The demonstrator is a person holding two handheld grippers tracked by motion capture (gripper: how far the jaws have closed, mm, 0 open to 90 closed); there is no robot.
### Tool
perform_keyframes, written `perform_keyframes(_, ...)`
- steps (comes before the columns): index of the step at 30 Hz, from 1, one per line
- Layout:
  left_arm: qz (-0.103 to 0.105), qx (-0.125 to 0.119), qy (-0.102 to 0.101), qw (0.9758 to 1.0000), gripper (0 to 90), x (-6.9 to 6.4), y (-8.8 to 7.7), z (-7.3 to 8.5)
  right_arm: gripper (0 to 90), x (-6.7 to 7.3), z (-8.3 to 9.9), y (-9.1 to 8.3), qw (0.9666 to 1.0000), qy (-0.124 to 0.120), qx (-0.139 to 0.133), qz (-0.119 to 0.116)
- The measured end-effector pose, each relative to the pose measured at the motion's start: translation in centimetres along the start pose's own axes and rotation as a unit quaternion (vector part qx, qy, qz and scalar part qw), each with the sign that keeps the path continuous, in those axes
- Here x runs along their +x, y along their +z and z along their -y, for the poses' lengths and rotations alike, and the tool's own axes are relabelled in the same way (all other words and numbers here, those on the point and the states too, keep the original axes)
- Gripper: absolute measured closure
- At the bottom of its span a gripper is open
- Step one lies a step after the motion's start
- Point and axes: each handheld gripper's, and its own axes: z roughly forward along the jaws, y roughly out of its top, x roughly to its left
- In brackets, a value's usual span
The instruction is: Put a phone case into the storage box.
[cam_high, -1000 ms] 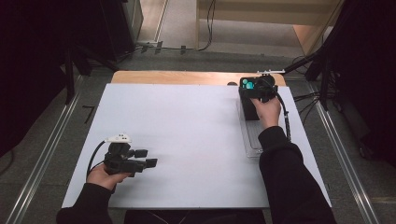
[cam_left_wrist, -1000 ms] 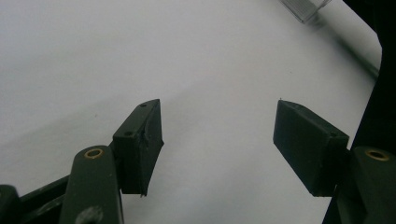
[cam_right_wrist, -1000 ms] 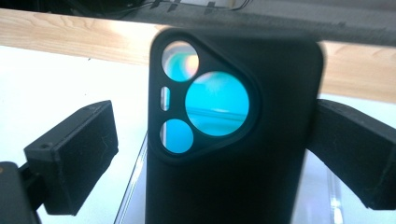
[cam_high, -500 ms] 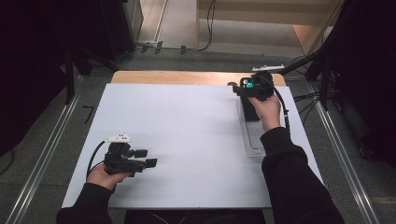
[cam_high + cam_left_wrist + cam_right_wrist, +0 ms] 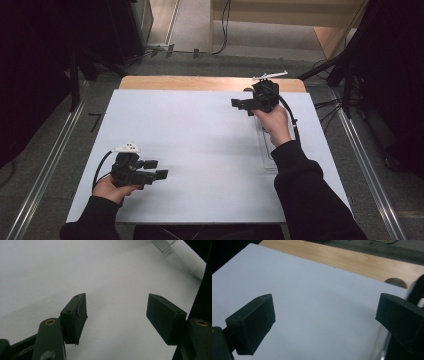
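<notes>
Two grippers are over the white board (image 5: 200,150) that covers most of the wooden table (image 5: 200,82). The left gripper (image 5: 159,169) sits low at the near left corner of the board, held in the person's left hand (image 5: 111,189); its jaws stand apart with nothing between them — in the left gripper view only bare white surface lies between the two black pads (image 5: 75,317).

The right gripper (image 5: 240,104) is up at the far right of the board, held in the right hand (image 5: 275,122) and pointing toward the left. Its jaws are spread wide and empty — the right gripper view looks between them at white board and the wood edge beyond.

A clear plastic tray (image 5: 266,150) lies along the board's right side, just beneath the right hand and sleeve; its corner (image 5: 163,243) shows at the top of the left gripper view.
</notes>
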Motion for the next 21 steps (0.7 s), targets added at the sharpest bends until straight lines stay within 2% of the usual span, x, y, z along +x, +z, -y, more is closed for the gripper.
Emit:
perform_keyframes(4, 0.001, -0.001, 0.002, 1.0, 33.3, 0.0, 0.0, 0.0, 0.9, 1.1, 0.3, 0.7, 0.9998, -0.013, 0.014, -0.006)
perform_keyframes(10, 0.001, -0.001, 0.003, 1.0, 33.3, 0.0, -0.2, 0.0, 0.9, 2.3, 0.7, 1.2, 0.9989, -0.023, 0.03, -0.028)
perform_keyframes(17, -0.001, -0.005, 0.0, 1.0, 33.3, 0.1, -0.6, -0.2, 4.4, 3.3, 1.6, 0.8, 0.9974, -0.029, 0.042, -0.05)
perform_keyframes(21, -0.001, -0.006, 0.0, 1.0, 33.3, 0.2, -0.7, -0.3, 4.4, 3.7, 2.2, 0.4, 0.9966, -0.043, 0.049, -0.051)
